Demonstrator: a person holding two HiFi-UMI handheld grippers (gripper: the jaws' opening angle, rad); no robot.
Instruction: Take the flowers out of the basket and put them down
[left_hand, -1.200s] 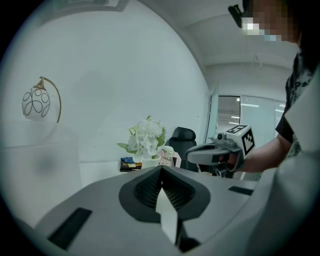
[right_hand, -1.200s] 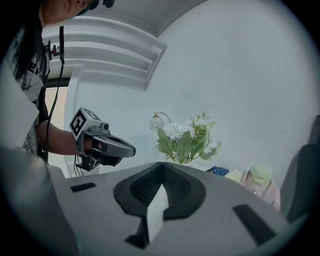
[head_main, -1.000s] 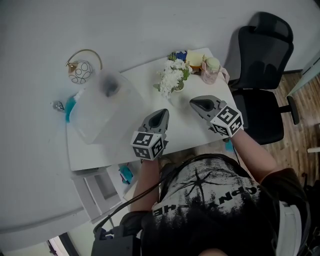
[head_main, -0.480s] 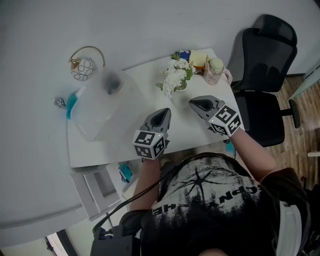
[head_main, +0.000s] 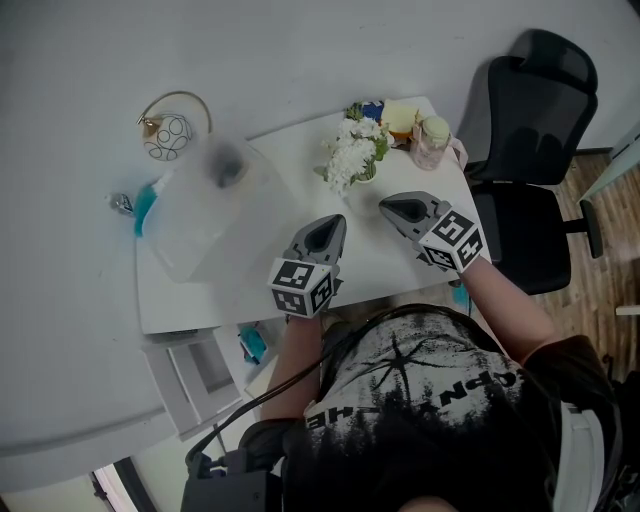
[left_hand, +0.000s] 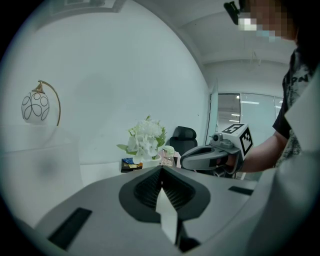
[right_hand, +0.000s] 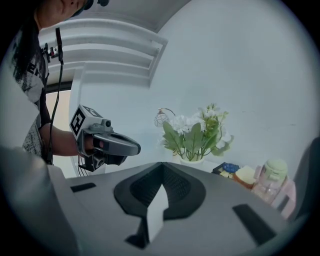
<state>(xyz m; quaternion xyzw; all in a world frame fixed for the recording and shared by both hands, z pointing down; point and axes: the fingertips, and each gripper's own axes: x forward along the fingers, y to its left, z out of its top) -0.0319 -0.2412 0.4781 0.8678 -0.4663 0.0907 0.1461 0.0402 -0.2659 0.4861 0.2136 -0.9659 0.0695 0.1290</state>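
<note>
Head view, with both gripper views: I am holding my left tongs (head_main: 331, 223) just below the centre of the frame and my right tongs (head_main: 386, 207) beside them to the right, both pointing up the frame over the white desk (head_main: 240, 295). In the left gripper view the left tongs (left_hand: 161, 169) are showing their jaws pressed together with nothing between them. In the right gripper view the right tongs (right_hand: 161, 165) are likewise closed tight and empty. Each of the tongs is carrying its marker cube (head_main: 300, 287) at the wrist end, and my hands are gripping behind the cubes. The flowers (head_main: 352, 155), white blooms with green leaves, are standing upright in a small white pot (right_hand: 191, 160) at the upper centre of the desk, well apart from both tongs and untouched. I cannot make out a basket around them. To the upper right of the flowers a pink cup with a green lid (head_main: 430, 140) is standing beside a yellow object (head_main: 400, 118) and a small blue one (head_main: 366, 108). A pale translucent box (head_main: 205, 215) is occupying the left part of the desk, and a round ornament under a gold arc (head_main: 166, 136) is sitting at the upper left. A black office chair (head_main: 525, 120) is standing at the upper right, just beside the desk.
</note>
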